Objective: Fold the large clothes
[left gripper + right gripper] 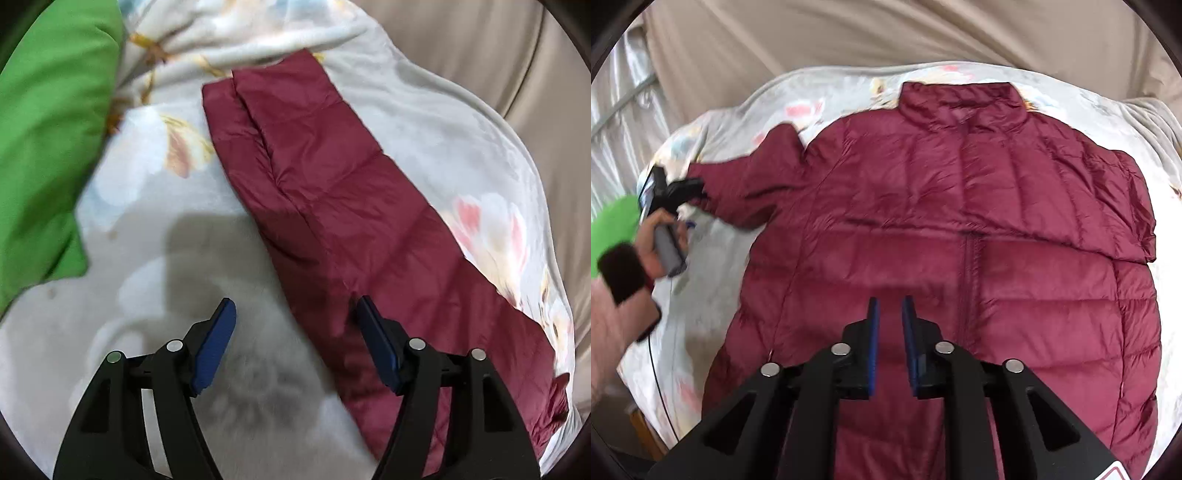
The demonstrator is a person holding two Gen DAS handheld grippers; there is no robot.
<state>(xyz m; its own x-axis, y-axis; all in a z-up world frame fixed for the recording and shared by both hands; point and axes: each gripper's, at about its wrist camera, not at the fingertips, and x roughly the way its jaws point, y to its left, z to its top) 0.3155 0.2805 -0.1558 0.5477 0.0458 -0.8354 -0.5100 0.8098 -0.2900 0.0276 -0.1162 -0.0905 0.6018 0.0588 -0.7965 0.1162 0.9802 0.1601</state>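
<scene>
Because the maroon puffer jacket (960,229) is quilted, light and slick-shelled, it will likely slide and spring back, so cuffs, hem and collar look the best holds. It lies front-up on a fleecy floral blanket (110,295), one sleeve (332,177) stretched out. Left tool (293,312) gapes wide, empty; right tool (889,306) stands narrowly parted, empty.

The left wrist camera is looking steeply down along its left gripper (293,314), sitting close over a jacket sleeve (332,192) running from 11 to 5 o'clock on the blanket (140,229). The right wrist camera is looking down from farther back over the right gripper (889,314), taking in the whole jacket (960,229). Both are sharing the sleeve (746,188) at 9 o'clock and the green cloth (44,110).
</scene>
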